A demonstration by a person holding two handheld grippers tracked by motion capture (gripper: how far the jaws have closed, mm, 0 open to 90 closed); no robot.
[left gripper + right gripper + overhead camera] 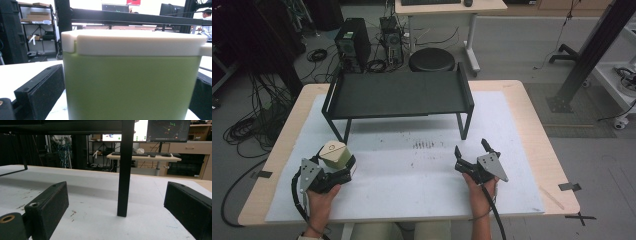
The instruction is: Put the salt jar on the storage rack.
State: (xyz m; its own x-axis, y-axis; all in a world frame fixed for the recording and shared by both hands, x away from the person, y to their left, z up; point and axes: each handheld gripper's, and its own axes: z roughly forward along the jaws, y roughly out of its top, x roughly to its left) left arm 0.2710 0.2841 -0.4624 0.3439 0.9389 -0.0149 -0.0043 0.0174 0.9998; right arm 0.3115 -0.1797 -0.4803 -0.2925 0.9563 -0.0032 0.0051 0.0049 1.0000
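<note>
A light green container (343, 160) with a white lid (332, 149) stands at the near left of the white mat. My left gripper (339, 164) is shut on it, one jaw on each side. In the left gripper view the green container (130, 85) and its white lid (135, 42) sit right up against the camera, and the left gripper (130, 75) has its black jaws pressed to both sides. My right gripper (472, 149) rests open at the near right with nothing in it. In its own view the right gripper (117, 187) points at a black rack leg (124, 170).
A low black rack (397, 95) on thin legs spans the far half of the white mat (412, 180). Dark scuff marks (424, 145) dot the mat between the grippers. Beyond the table are a stool (432, 60), computer towers and cables on the floor.
</note>
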